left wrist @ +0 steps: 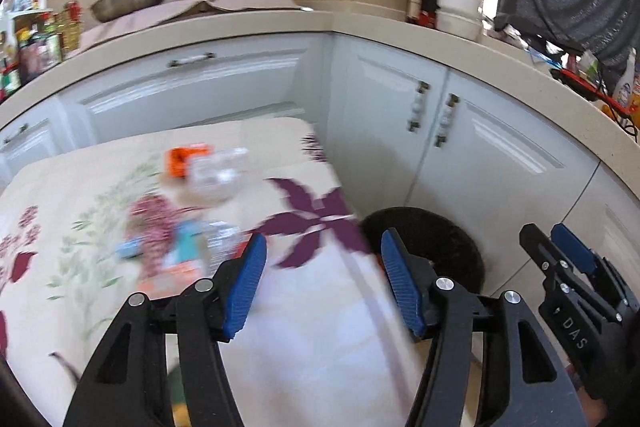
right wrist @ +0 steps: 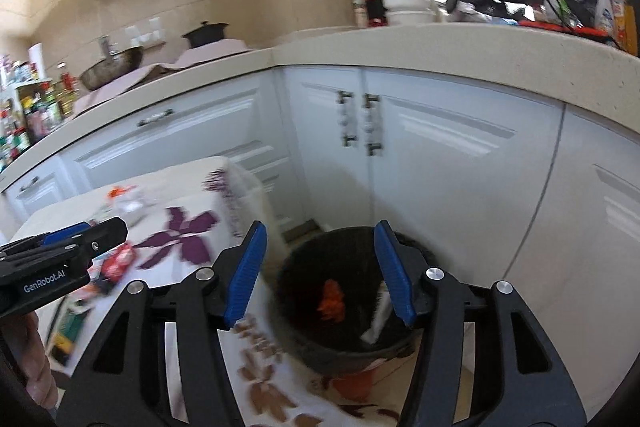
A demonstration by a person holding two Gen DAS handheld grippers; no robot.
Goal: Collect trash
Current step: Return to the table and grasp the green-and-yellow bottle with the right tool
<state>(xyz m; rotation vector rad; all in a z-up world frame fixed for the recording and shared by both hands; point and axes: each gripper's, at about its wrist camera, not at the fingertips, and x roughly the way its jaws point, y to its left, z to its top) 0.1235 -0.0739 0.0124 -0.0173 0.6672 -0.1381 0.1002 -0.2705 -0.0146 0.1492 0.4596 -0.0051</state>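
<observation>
My left gripper (left wrist: 322,283) is open and empty above the right edge of a table with a floral cloth (left wrist: 312,339). Blurred trash lies on the cloth: an orange wrapper (left wrist: 184,159), a clear plastic piece (left wrist: 218,175) and colourful wrappers (left wrist: 176,251). A black trash bin (right wrist: 344,295) stands on the floor beside the table, with an orange scrap (right wrist: 330,301) and a white piece (right wrist: 380,319) inside. My right gripper (right wrist: 318,275) is open and empty above the bin. The bin also shows in the left wrist view (left wrist: 432,243).
White corner cabinets (left wrist: 400,99) with a beige counter (left wrist: 360,23) stand behind the table and bin. Pots, bottles and a rack sit on the counter. The right gripper shows at the right of the left wrist view (left wrist: 560,259).
</observation>
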